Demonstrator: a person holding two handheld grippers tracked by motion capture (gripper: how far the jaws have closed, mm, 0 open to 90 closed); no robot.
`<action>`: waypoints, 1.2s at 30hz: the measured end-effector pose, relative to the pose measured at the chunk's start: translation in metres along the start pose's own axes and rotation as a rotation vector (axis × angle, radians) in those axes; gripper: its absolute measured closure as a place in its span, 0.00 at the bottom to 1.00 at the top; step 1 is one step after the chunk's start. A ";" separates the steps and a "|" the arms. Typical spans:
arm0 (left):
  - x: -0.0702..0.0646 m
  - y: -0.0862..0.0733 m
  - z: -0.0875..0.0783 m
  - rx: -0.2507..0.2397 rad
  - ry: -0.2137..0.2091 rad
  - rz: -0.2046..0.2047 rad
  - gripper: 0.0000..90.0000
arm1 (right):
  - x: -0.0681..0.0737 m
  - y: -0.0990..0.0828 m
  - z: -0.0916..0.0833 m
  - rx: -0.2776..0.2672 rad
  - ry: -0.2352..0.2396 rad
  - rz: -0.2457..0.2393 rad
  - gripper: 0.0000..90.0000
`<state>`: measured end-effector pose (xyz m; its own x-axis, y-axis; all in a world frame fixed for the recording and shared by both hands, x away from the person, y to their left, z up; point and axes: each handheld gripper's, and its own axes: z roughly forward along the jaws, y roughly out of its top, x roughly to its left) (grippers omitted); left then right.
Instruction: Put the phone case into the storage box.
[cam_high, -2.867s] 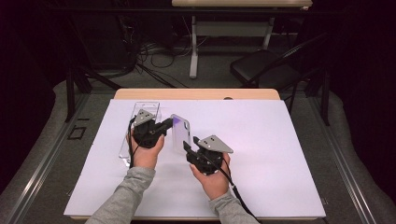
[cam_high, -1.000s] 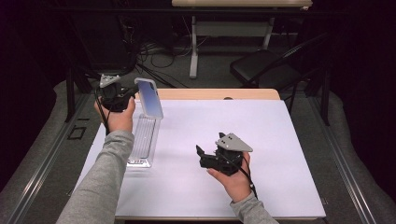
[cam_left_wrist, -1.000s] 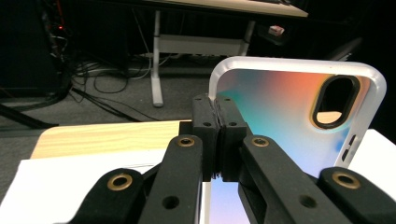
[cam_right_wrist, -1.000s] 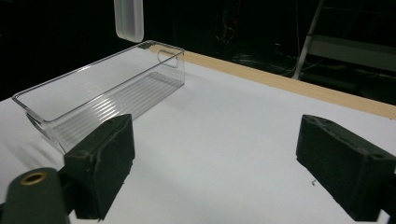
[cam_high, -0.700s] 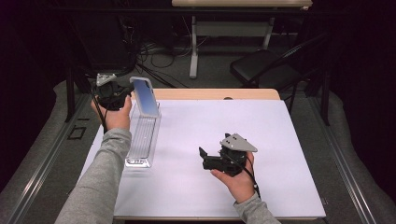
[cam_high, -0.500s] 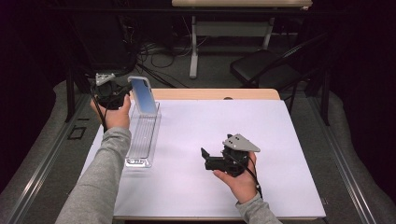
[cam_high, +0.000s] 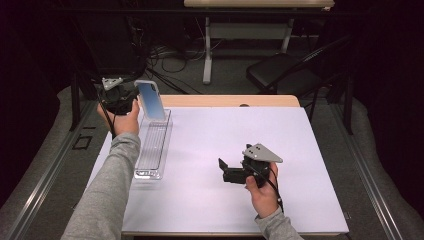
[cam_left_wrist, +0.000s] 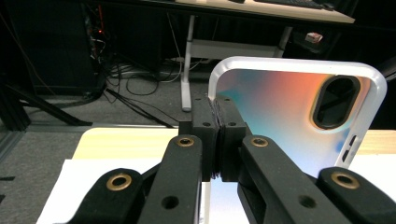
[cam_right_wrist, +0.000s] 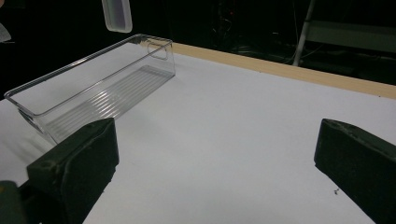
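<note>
A phone case (cam_high: 151, 100) with a white rim and a blue-to-orange iridescent back hangs upright over the far end of a clear plastic bin (cam_high: 161, 150). My left gripper (cam_high: 134, 97) is shut on the case's edge; in the left gripper view the pads (cam_left_wrist: 218, 135) pinch the rim beside the case (cam_left_wrist: 289, 112). My right gripper (cam_high: 224, 170) hovers low over the white sheet at centre right. Its jaws have just been opening and stand wide apart (cam_right_wrist: 217, 154) with nothing between them. The bin (cam_right_wrist: 28, 100) and the case's lower end (cam_right_wrist: 116, 14) lie ahead of it.
A white sheet (cam_high: 280, 135) covers the table, with a wooden edge (cam_high: 235, 101) at the far side. Beyond it stand a black chair (cam_high: 280, 75), a desk leg (cam_high: 206, 50) and floor cables. A dark metal rail (cam_high: 45, 175) runs along the left.
Earlier both grippers were at the case in mid-table. The left has since carried it up over the bin's far end and lowered it slightly; the right let go and drifted right.
</note>
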<state>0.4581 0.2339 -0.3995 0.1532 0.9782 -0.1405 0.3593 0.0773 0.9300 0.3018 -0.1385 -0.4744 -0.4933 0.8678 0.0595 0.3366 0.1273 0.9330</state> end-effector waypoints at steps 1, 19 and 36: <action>0.000 0.000 0.002 -0.002 0.003 0.000 0.99 | -0.001 0.000 0.000 0.000 -0.002 -0.002 0.00; 0.008 -0.011 0.029 -0.003 0.058 0.001 0.99 | -0.008 -0.004 -0.001 0.008 -0.017 0.008 0.00; 0.014 -0.017 0.041 -0.007 0.078 0.003 0.99 | -0.011 -0.007 0.000 0.016 -0.017 0.012 0.02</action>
<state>0.4919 0.2385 -0.4312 0.0817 0.9905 -0.1109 0.3521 0.0754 0.9329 0.3048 -0.1490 -0.4811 -0.4754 0.8774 0.0646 0.3550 0.1242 0.9266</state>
